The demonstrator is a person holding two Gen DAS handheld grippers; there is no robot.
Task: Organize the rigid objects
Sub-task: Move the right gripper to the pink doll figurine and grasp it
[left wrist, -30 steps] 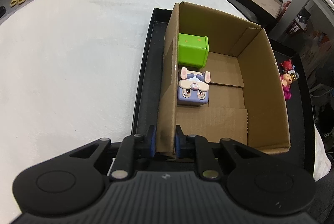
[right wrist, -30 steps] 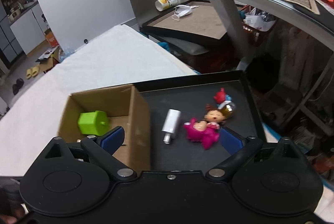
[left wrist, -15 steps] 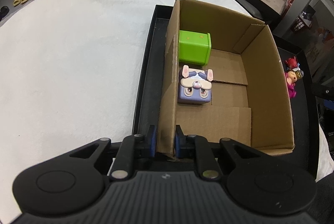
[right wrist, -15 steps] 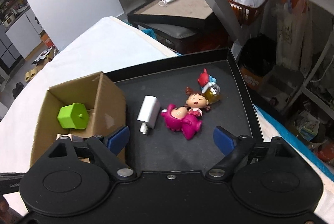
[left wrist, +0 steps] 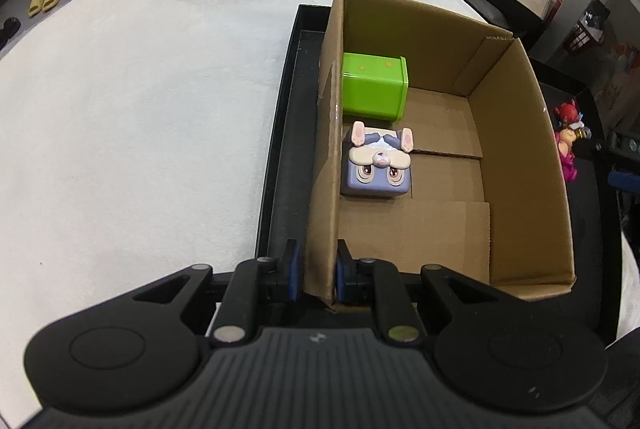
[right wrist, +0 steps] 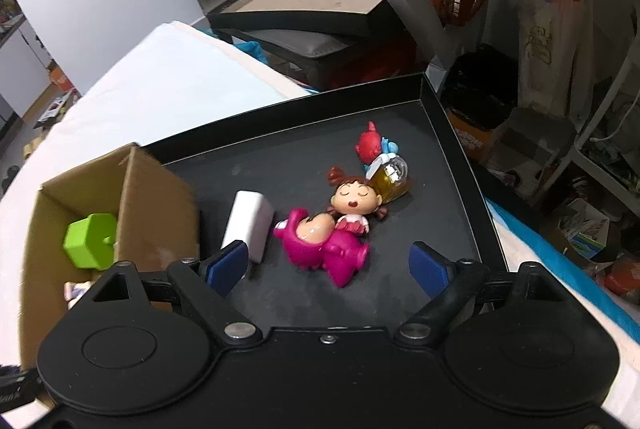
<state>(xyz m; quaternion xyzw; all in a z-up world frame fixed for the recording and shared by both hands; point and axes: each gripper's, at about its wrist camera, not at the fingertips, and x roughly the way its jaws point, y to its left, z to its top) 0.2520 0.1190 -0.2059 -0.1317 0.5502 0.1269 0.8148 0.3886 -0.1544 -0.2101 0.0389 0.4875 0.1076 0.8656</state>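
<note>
Toys left to sort: the pink figure, the sleeping-girl figure, the white block and a red figure with a clear yellow bottle lie on the black tray, all outside the cardboard box on its right side.
Already in the box: the green cube and the bunny-face cube sit one behind the other against the box's left wall, which leaves the rest of the floor free for more pieces.
Left tool: you have it pinched shut on the near corner of the box's left wall, one pad outside, one inside; judging by that, it is there to keep the light box from sliding.
Right tool: your jaws stand wide apart and hold nothing, hovering just above the tray with the pink figure lying between the pads.
Likely step: closing on the pink figure looks next; it touches the sleeping-girl figure, so a grab may drag her along.
Surface: the tray rests on a white-covered table.
</note>
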